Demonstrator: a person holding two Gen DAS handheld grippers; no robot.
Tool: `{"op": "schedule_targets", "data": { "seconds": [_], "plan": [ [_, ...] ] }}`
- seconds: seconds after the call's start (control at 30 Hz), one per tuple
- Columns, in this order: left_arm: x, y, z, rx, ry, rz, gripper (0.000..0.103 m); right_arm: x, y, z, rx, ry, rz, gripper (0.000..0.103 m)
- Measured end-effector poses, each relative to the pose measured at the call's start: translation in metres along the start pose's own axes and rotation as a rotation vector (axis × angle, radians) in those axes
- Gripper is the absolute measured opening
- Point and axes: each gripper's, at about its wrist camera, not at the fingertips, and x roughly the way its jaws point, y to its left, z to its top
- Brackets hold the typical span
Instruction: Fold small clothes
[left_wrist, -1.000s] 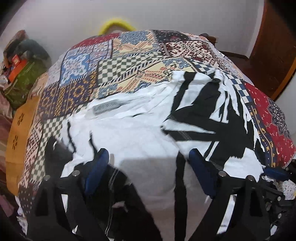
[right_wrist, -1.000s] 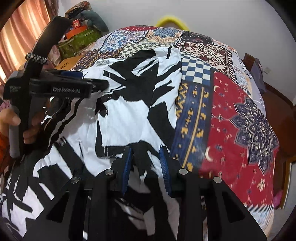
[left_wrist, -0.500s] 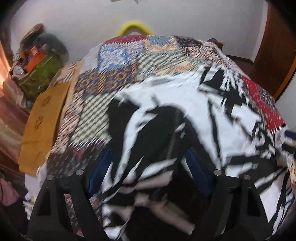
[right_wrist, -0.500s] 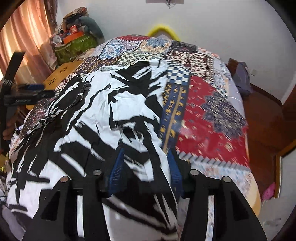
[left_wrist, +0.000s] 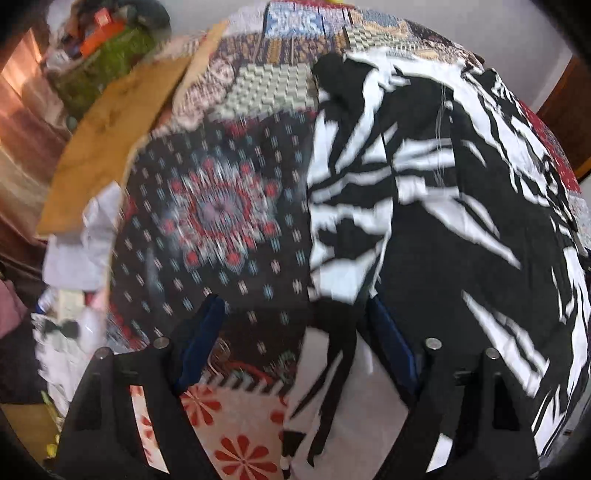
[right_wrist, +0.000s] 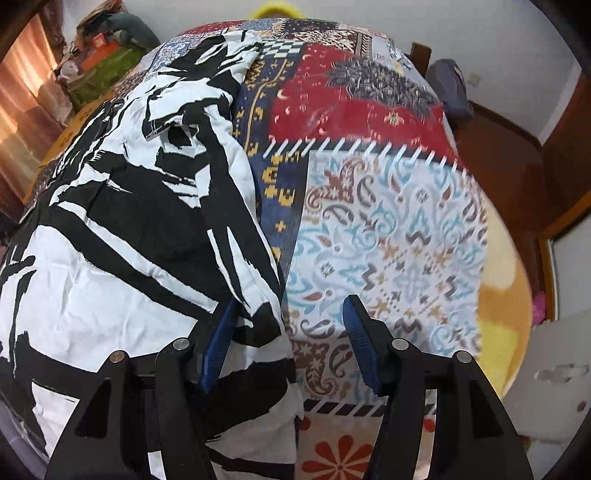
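Observation:
A black-and-white patterned garment (left_wrist: 424, 206) lies folded lengthwise on a patchwork bedspread (left_wrist: 218, 210). In the left wrist view it fills the right half, its left edge running down toward my left gripper (left_wrist: 299, 343), which is open and empty over the garment's near left corner. In the right wrist view the garment (right_wrist: 122, 236) fills the left half. My right gripper (right_wrist: 288, 339) is open and empty, and its left finger (right_wrist: 221, 336) sits at the garment's near right edge.
The bedspread (right_wrist: 384, 229) covers the bed. A tan board (left_wrist: 107, 140) and a cluttered shelf (left_wrist: 99, 48) lie at the left. Wooden furniture (right_wrist: 517, 155) and a white object (right_wrist: 554, 376) are at the right. Loose items (left_wrist: 70, 332) lie off the bed's left side.
The garment has been folded over itself, hiding the white inside. Both grippers pulled back toward the near edge. The right gripper, narrow on cloth before, has opened and let go.

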Motion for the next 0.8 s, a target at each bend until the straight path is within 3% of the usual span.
{"op": "schedule_targets", "data": {
  "seconds": [0.03,0.07,0.1,0.13,0.17,0.23,0.37,0.53,0.67,0.77,0.8],
  "plan": [
    [0.002,0.000,-0.004,-0.006,-0.003,-0.019,0.072,0.000,0.001,0.000,0.002,-0.003,0.006,0.055],
    [0.001,-0.001,-0.008,-0.012,-0.013,-0.045,0.062,0.000,0.002,0.001,0.000,-0.001,0.019,0.055],
    [0.001,-0.001,-0.009,-0.018,-0.017,-0.076,0.045,0.001,0.004,0.002,0.000,0.003,0.033,0.049],
    [0.001,-0.002,-0.009,-0.024,-0.018,-0.104,0.026,0.001,0.005,0.001,0.000,0.005,0.048,0.038],
    [0.001,-0.004,-0.008,-0.030,-0.016,-0.119,0.018,0.002,0.008,0.002,-0.002,0.011,0.072,0.032],
    [0.002,-0.009,-0.002,-0.019,-0.019,-0.079,0.007,0.002,0.015,0.004,-0.013,0.012,0.094,0.009],
    [-0.001,-0.016,0.023,0.029,-0.074,0.024,0.005,-0.005,0.038,0.009,-0.069,-0.032,0.106,0.006],
    [0.001,0.000,0.075,-0.027,-0.124,0.066,0.005,-0.010,0.052,0.038,-0.065,-0.105,0.104,0.005],
    [0.012,0.013,0.098,-0.070,-0.092,0.062,0.005,-0.002,0.050,0.048,-0.042,-0.127,0.050,0.005],
    [0.011,0.021,0.092,-0.103,-0.059,0.019,0.024,0.003,0.046,0.052,-0.019,-0.101,0.042,0.007],
    [0.007,0.023,0.086,-0.104,-0.062,0.007,0.036,0.001,0.045,0.047,-0.012,-0.094,0.046,0.011]
  ]
}}
